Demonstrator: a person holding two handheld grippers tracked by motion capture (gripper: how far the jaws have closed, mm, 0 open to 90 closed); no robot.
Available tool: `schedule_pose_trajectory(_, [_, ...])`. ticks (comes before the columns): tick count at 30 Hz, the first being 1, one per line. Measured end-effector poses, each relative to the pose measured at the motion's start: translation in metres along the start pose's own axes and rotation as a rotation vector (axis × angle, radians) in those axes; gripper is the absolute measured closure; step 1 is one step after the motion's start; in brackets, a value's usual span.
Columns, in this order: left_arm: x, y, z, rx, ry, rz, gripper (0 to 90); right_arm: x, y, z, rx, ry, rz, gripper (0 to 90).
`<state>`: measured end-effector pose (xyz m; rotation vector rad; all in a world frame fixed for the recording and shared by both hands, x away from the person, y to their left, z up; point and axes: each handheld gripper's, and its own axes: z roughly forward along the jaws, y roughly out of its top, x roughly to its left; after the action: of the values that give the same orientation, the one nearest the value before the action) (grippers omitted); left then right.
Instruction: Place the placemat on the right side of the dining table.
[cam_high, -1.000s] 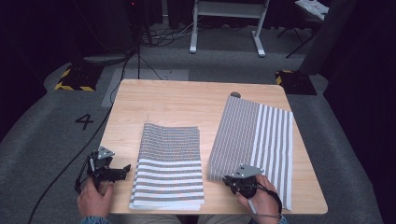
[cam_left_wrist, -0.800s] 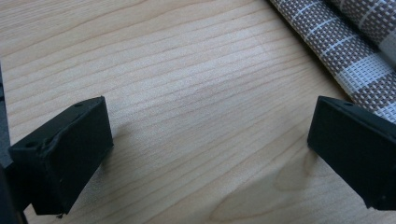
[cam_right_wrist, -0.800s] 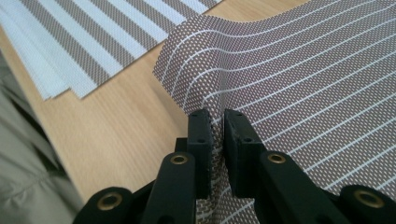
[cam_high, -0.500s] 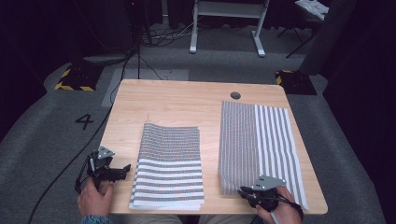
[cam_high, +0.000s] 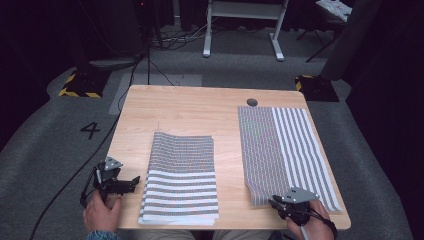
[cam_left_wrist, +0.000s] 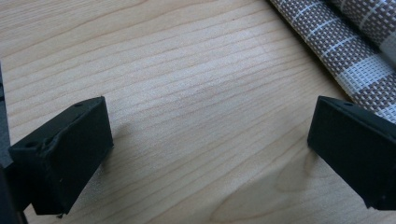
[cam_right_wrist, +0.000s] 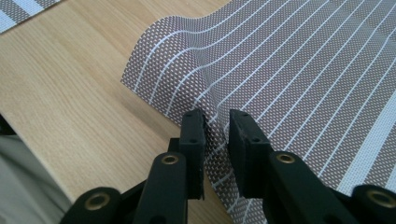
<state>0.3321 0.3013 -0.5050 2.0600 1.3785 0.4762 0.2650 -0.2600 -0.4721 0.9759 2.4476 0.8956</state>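
A striped woven mat (cam_high: 285, 150) lies spread flat on the right half of the wooden table (cam_high: 190, 110). My right gripper (cam_high: 274, 202) sits at the mat's near left corner. In the right gripper view its jaws (cam_right_wrist: 216, 126) have just been opening. A narrow gap separates them, and a raised wrinkle of the mat (cam_right_wrist: 289, 70) runs into that gap. A folded stack of similar mats (cam_high: 182, 175) lies left of centre. My left gripper (cam_high: 134, 183) rests open beside the stack's left edge. Between its wide jaws (cam_left_wrist: 210, 154) is bare wood, with the stack's edge (cam_left_wrist: 345, 51) at the upper right.
A small dark round spot (cam_high: 252, 102) sits on the table just beyond the flat mat's far left corner. The near table edge is close to both hands. Cables, a white frame and hazard-striped feet stand on the grey floor beyond.
My right gripper moved right and toward the near edge, dragging the mat from a skewed lie to a straight one and uncovering the dark spot. Its jaws parted slightly. The left gripper stayed still.
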Motion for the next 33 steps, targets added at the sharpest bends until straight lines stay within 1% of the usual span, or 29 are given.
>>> schedule_pose_trajectory(2, [0.0,0.0,0.0,0.002,-0.003,0.001,0.0,-0.003,0.0,0.001,-0.01,-0.006,-0.004,78.3])
schedule_pose_trajectory(4, [0.0,0.0,0.0,0.001,0.0,-0.001,0.1,-0.005,0.0,0.004,-0.017,-0.009,0.009,78.5])
schedule_pose_trajectory(10, [0.0,0.0,0.0,0.0,0.0,0.0,0.0,-0.012,0.0,0.009,-0.019,-0.029,0.01,78.2])
schedule_pose_trajectory(14, [0.0,0.0,0.0,0.0,0.0,0.0,0.1,-0.015,0.0,0.01,-0.024,-0.034,0.016,77.9])
schedule_pose_trajectory(18, [0.0,0.0,0.0,0.0,0.0,0.0,0.1,-0.016,0.0,0.012,-0.032,-0.036,0.037,77.4])
schedule_pose_trajectory(20, [0.0,0.0,0.0,0.0,-0.001,0.001,0.1,-0.017,0.0,0.014,-0.03,-0.039,0.031,76.7])
schedule_pose_trajectory(21, [0.0,0.0,0.0,0.0,0.0,0.0,0.1,-0.017,0.0,0.015,-0.035,-0.037,0.041,76.5])
schedule_pose_trajectory(25, [0.0,0.0,0.0,0.001,0.0,-0.001,0.1,-0.018,0.0,0.014,-0.041,-0.041,0.045,76.0])
schedule_pose_trajectory(27, [0.0,0.0,0.0,0.0,-0.001,0.0,0.1,-0.017,0.0,0.014,-0.043,-0.035,0.053,73.3])
schedule_pose_trajectory(28, [0.0,0.0,0.0,0.001,0.0,0.0,0.0,-0.016,0.0,0.013,-0.048,-0.035,0.064,71.0])
schedule_pose_trajectory(30, [0.0,0.0,0.0,0.002,-0.001,0.0,0.1,-0.015,0.001,0.011,-0.059,-0.021,0.069,65.1])
schedule_pose_trajectory(31, [0.0,0.0,0.0,0.001,-0.001,-0.001,0.1,-0.013,0.001,0.009,-0.067,-0.012,0.082,61.6])
schedule_pose_trajectory(32, [0.0,0.0,0.0,0.002,-0.001,0.0,0.1,-0.011,0.002,0.007,-0.089,0.005,0.112,58.8])
schedule_pose_trajectory(33, [0.0,0.0,0.0,0.001,-0.001,-0.001,0.1,-0.01,0.003,0.006,-0.099,0.017,0.122,59.1])
